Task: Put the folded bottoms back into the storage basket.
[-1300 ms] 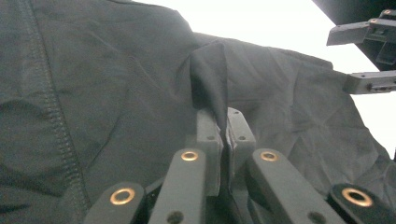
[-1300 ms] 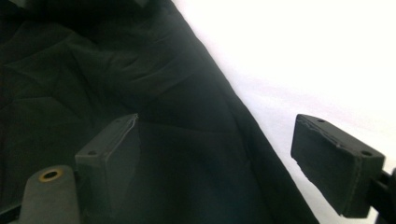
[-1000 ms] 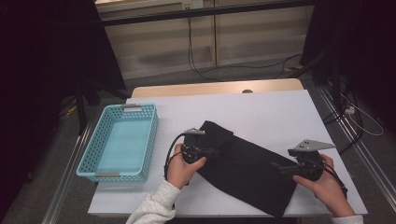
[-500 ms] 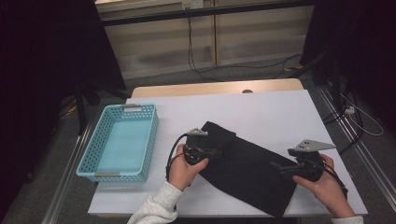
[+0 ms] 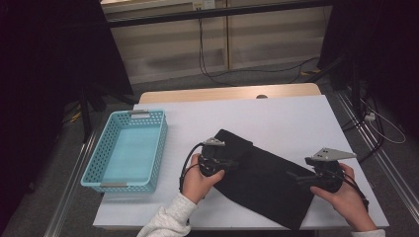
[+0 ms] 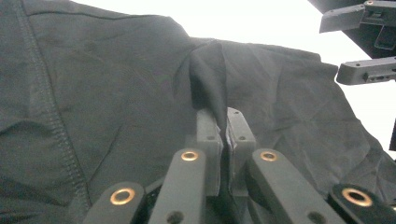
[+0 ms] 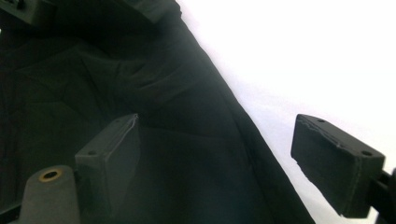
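Little has shifted over the last second: the left gripper [image 6: 223, 133] stays clenched on a pinched ridge of the black cloth [image 5: 262, 177] lying right of the blue basket [image 5: 127, 150], while the right gripper [image 7: 233, 158] waits released, seemingly straddling the cloth's far edge, so folding looks poised to begin.

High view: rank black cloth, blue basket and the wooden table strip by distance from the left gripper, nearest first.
From the left gripper:
1. Black cloth, pinched in its jaws, spread out to its right.
2. Blue basket, to its left at the table's left edge.
3. Wooden table strip, along the far edge.
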The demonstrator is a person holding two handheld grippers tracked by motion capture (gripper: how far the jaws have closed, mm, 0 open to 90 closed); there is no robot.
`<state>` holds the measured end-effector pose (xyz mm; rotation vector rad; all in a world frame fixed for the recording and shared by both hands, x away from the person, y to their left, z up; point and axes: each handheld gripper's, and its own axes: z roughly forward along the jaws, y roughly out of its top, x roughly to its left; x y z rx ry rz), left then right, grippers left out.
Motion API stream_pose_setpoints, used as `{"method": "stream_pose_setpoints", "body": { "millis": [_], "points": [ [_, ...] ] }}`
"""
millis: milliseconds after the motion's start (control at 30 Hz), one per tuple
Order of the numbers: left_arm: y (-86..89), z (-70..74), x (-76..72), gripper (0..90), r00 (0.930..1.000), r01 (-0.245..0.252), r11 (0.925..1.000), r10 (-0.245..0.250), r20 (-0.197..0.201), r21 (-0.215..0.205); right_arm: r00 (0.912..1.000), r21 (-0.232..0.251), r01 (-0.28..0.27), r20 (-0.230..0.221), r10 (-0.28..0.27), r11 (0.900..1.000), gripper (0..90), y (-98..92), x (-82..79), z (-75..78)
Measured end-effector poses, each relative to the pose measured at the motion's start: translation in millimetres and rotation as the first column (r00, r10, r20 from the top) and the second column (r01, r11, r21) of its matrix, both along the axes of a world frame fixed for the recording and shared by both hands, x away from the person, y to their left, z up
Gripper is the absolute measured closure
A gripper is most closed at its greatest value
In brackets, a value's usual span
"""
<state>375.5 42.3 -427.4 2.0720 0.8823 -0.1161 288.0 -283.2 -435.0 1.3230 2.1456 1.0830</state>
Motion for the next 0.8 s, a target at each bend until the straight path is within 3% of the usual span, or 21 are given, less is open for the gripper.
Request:
{"method": "stream_pose_setpoints", "body": {
  "millis": [167,400,800],
  "points": [
    [-0.2,-0.4,-0.6,86.6,1.0000,0.003,0.9999,-0.003,-0.008,-0.010,1.0000,-0.001,0.003,0.000,-0.003,1.000,15.5,-2.9,0.0,-1.0],
    [-5.1,3.1,-4.2,86.6,0.9998,0.018,0.9998,-0.018,0.010,0.001,0.9997,0.032,0.023,0.004,-0.023,0.999,15.3,-10.7,-4.3,1.3],
    [-11.8,6.5,-10.2,86.6,0.9988,0.042,0.9991,-0.042,0.024,-0.007,0.9998,0.010,0.017,-0.002,-0.017,1.000,15.1,-7.7,-3.0,-0.2]
  ]
}}
